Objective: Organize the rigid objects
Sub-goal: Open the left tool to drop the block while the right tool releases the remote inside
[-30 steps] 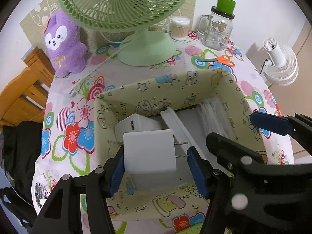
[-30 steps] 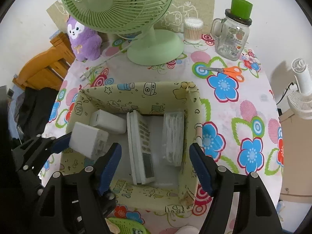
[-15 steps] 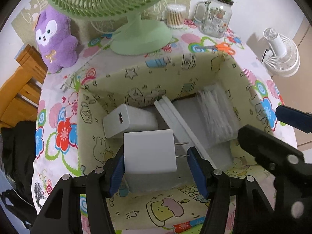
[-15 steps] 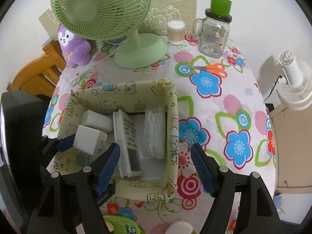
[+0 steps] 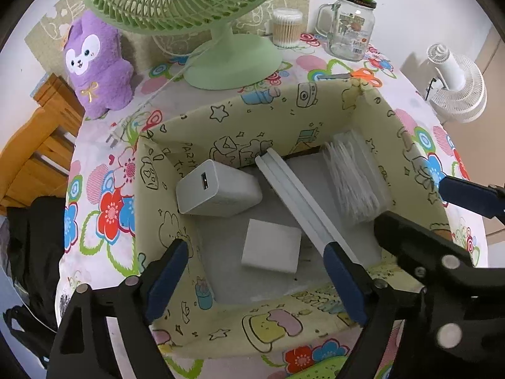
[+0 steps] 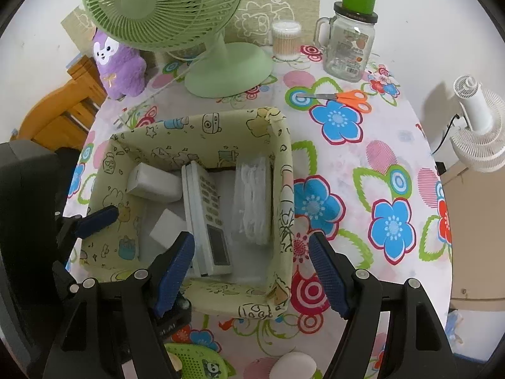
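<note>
Left tool point(image 5: 255, 271) jaws just opened wide, empty, white charger point(image 5: 271, 245) lying free in patterned box point(image 5: 277, 107), right tool point(image 6: 252, 271) open, empty

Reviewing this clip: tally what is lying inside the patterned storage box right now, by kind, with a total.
White charger blocks: 2, one with a USB port and one smaller
White remote control: 1
Clear packet of white sticks: 1
Total: 4, all in the patterned storage box
</note>
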### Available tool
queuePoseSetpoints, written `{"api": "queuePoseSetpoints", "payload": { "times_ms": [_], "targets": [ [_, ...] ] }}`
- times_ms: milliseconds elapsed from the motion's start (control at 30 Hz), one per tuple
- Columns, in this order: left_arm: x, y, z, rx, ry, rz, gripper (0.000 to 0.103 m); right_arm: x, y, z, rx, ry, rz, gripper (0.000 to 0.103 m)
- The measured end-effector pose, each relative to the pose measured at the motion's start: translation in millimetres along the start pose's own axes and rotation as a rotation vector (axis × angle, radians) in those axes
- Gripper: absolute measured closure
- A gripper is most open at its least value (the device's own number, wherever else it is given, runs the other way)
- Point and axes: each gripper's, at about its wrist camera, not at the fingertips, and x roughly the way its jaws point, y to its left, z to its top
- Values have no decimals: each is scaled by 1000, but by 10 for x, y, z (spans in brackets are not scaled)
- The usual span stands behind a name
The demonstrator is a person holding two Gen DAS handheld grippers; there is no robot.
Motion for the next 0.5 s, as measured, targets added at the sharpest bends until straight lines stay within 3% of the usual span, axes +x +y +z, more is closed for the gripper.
{"api": "queuePoseSetpoints", "payload": {
  "times_ms": [67,500],
  "targets": [
    [-30,-3,2,5,-5,9,7,-21,23,-7,-5,-3,1,25],
    [-314,76,-79,4,-50,16,6,-232,165,-85,-12,-42,-10,25]
  ]
}}
